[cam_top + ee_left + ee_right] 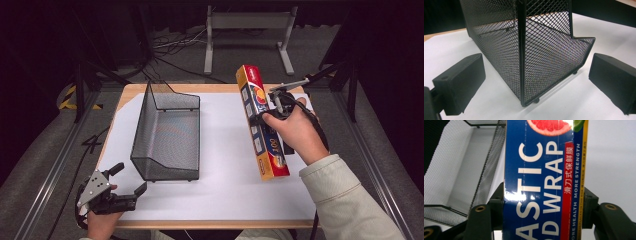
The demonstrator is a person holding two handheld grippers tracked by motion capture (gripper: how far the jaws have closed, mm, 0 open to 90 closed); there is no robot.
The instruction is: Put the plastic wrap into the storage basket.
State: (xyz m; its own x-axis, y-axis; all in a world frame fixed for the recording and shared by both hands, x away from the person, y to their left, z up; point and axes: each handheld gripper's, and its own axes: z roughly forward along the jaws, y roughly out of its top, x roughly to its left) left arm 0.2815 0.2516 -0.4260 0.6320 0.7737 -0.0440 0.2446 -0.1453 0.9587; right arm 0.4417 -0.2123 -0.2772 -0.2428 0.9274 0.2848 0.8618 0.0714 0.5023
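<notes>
The right tool (267, 114) is clamped across a plastic wrap box (261, 122), held tilted above the surface (225, 165); the left tool (131, 181), jaws apart, rests low facing the mesh basket (167, 132).

A wooden worktop (131, 90) is covered by a white sheet (225, 150). Grey carpet (45, 150) is laid around it. A grey metal stand (248, 22) is set beyond the far edge, with cables (172, 45) strewn beside it. The room behind is kept dark.

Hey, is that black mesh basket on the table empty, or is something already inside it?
Empty. The high view shows bare mesh floor inside the mesh basket, and the plastic wrap box sits outside it, clamped in the right gripper.
</notes>
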